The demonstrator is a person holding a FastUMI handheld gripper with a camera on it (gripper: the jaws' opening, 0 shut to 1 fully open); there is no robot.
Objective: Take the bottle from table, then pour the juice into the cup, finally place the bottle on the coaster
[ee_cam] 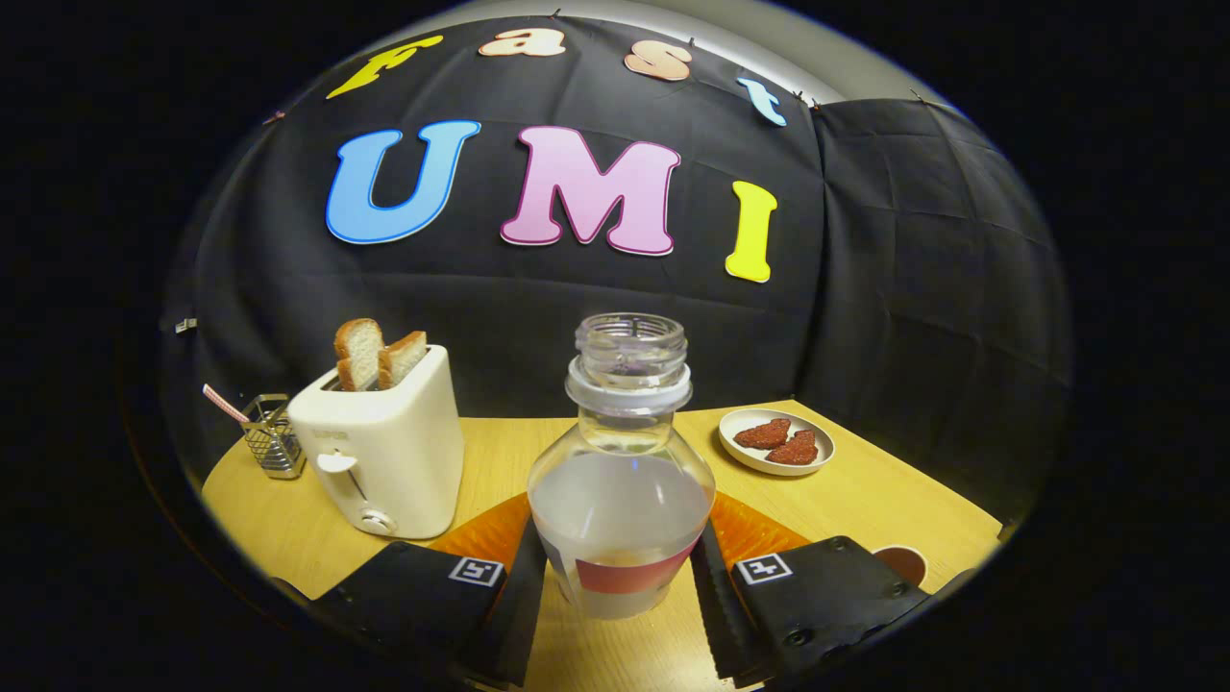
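I have the gripper [620,577] low over the pale wooden desk [865,500], its black fingers [514,586] spread to either side of the clear plastic bottle [621,481]. The bottle stands upright between them, uncapped, and the ridged pads sit right against its lower body. I cannot tell whether both already press or only touch, so I judge this as the moment of closing for the take.

The bottle is about half full of a cloudy, pale liquid, level under its shoulder, with a red band of label near the base. An open neck means I should lift it straight, without tilt.

Just beyond the fingers, behind the bottle, lies the orange round coaster [759,529]. By the right finger's outer side sits the brown cup [903,562]; its contents are hidden from me.

Further beyond, to the left, a cream toaster [384,452] holds two bread slices, with a small wire basket [272,437] beside it. To the right, a white plate [776,442] carries two reddish-brown pieces.
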